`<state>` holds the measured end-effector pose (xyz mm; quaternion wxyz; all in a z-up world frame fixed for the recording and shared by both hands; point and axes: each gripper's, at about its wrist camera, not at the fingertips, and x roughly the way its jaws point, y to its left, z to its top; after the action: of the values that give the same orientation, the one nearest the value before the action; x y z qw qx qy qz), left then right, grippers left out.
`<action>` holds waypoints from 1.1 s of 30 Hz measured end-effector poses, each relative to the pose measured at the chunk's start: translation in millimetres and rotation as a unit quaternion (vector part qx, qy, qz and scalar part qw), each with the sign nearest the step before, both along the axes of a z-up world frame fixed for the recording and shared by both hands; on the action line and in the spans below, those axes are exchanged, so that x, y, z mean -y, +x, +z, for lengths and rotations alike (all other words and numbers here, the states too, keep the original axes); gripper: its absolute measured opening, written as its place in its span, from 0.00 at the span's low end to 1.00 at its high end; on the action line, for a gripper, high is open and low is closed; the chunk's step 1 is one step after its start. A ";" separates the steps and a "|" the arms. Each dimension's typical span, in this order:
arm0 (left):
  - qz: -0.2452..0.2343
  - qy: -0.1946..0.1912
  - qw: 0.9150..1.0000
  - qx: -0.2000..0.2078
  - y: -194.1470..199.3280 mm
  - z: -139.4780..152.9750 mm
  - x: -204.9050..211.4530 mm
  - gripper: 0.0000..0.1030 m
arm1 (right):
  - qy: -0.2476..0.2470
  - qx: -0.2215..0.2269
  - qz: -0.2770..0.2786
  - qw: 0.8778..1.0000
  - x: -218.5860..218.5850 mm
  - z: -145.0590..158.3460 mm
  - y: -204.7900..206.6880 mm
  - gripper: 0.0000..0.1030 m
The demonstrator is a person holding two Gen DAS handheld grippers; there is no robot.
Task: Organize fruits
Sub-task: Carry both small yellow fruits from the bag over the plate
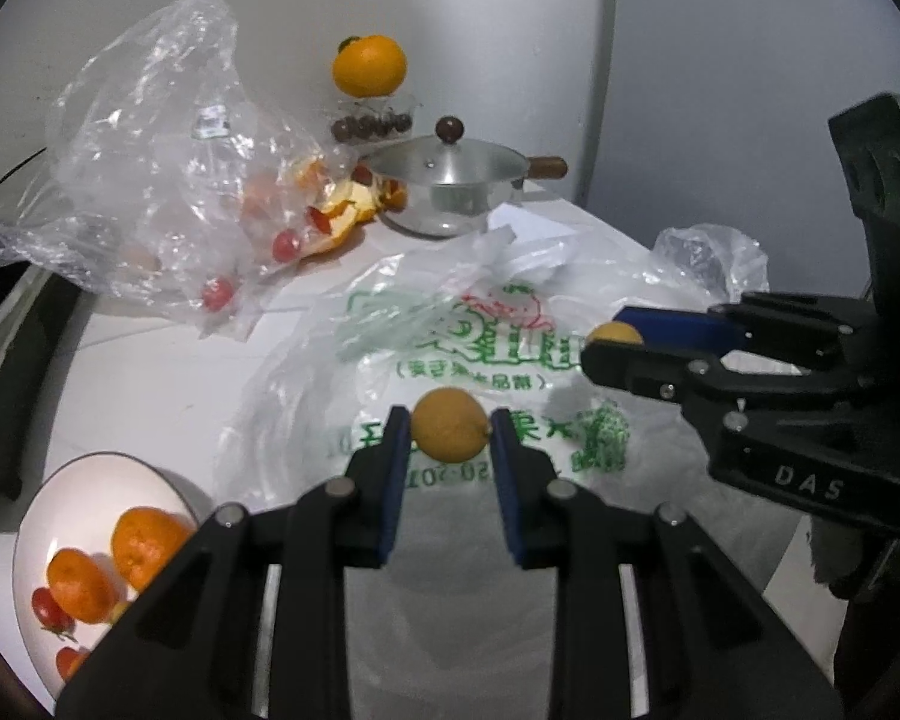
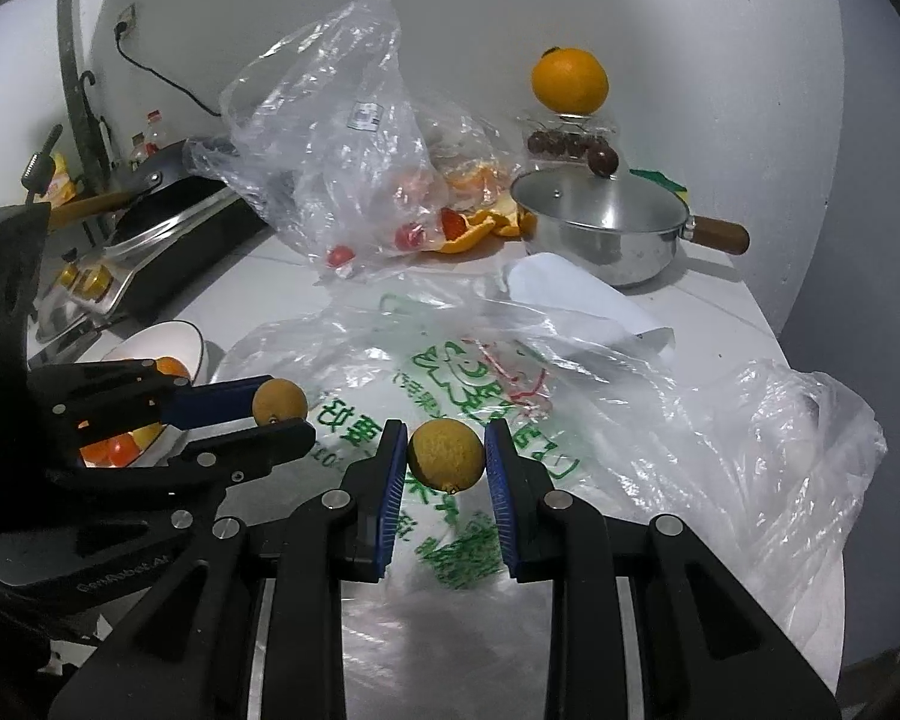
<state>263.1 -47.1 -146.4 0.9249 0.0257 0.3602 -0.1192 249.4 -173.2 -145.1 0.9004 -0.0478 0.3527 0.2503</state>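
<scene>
My left gripper (image 1: 450, 433) is shut on a small yellow-brown round fruit (image 1: 450, 433), held above a white plastic bag with green print (image 1: 480, 348). My right gripper (image 2: 446, 454) is shut on a similar small yellow fruit (image 2: 446, 454). In the left wrist view the right gripper (image 1: 615, 343) shows at the right with its fruit (image 1: 615, 333). In the right wrist view the left gripper (image 2: 273, 405) shows at the left with its fruit (image 2: 279, 399). A white bowl (image 1: 99, 474) at lower left holds oranges (image 1: 147, 543) and cherry tomatoes (image 1: 48, 609); it also shows in the right wrist view (image 2: 162, 339).
A clear bag (image 1: 168, 180) with tomatoes and orange peel lies at the back left. A steel lidded pot (image 1: 450, 180) with a wooden handle stands behind, with an orange (image 1: 369, 66) on a glass dish of dark fruit. A stove (image 2: 168, 240) is at the left. The counter edge runs at the right.
</scene>
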 end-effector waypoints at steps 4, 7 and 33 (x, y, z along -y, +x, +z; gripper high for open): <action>0.005 -0.005 1.000 0.007 -9.1 3.9 -11.5 0.27 | -0.004 0.005 0.003 1.000 -7.9 3.3 -8.3 0.27; 0.007 -0.008 1.000 0.011 -15.8 6.9 -20.0 0.27 | -0.006 0.008 0.006 1.000 -15.3 5.4 -14.1 0.27; 0.049 -0.028 0.998 0.035 -60.3 14.3 -100.4 0.27 | -0.038 0.026 0.043 0.998 -87.8 17.5 -43.1 0.28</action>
<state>202.8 53.2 -132.1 0.9421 -0.0141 0.3247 -0.0827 206.2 -85.4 -127.6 0.8952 -0.1033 0.3359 0.2739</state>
